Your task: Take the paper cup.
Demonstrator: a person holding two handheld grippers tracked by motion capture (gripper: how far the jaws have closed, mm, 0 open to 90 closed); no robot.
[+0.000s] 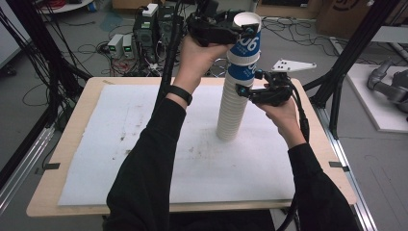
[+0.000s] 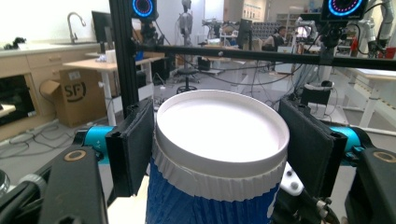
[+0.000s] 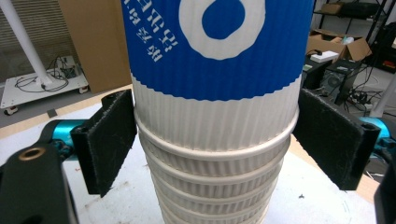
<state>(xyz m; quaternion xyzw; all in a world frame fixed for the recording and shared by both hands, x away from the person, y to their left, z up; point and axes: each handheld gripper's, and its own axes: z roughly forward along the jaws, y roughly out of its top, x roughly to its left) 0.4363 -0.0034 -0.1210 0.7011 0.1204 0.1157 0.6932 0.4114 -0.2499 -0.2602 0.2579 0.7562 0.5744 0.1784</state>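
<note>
Your stack of paper cups point(image 1: 230, 113) stands upright on the white mat point(image 1: 120, 144) at mid-counter point(image 1: 43, 202); the top cup point(image 1: 246, 36), blue with white print, is the one you're working on.

Left gripper point(image 1: 226, 30): up high at the top cup's rim, reaching in from the left. In the left gripper view its fingers point(image 2: 133, 144) bracket the rim point(image 2: 222, 135) on both sides. The left pad looks to be touching the cup wall; on the right I can't tell whether there's contact or a sliver of gap. So: closed around the top cup, firm grip unconfirmed.

Right gripper point(image 1: 246, 89): lower, at the boundary where blue cups meet the white ribbed ones. In the right gripper view the fingers point(image 3: 109, 140) sit spread either side of the stack point(image 3: 215, 154), clear gaps both sides, so open, not holding.

My read: 2-hand split, left to lift the top cup, right placed to pin the stack below so it doesn't come along or tip.

Pose: left forearm raised steeply, wrist bent over toward the cup. Right forearm lower, angled in from the right, gripper about level.
</note>
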